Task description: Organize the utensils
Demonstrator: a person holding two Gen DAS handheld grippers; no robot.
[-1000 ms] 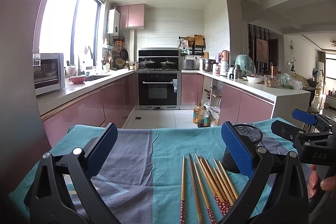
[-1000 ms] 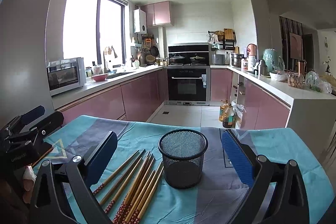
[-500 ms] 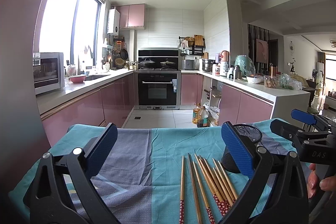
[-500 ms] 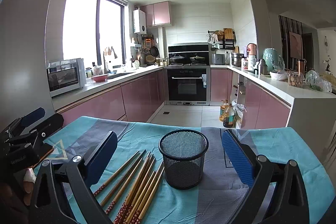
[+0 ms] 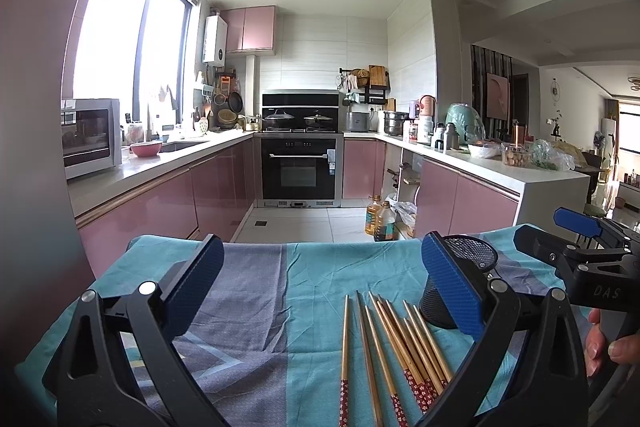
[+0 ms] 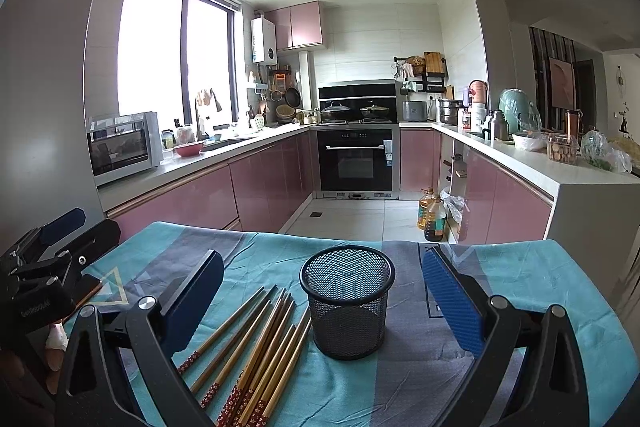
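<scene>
Both the left gripper [image 5: 320,283] and right gripper [image 6: 320,287] hover with fingers wide, holding nothing. The wooden red-ended chopsticks [image 6: 256,339] lie bunched just beside the black mesh cup [image 6: 347,307]; a pinch may drag several or tip the light cup.

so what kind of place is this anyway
A home kitchen, almost certainly. A built-in oven with pots on the hob above it sits between pink cabinets, and a microwave stands on the counter by the window. The chopsticks lie on a cloth-covered table.
</scene>
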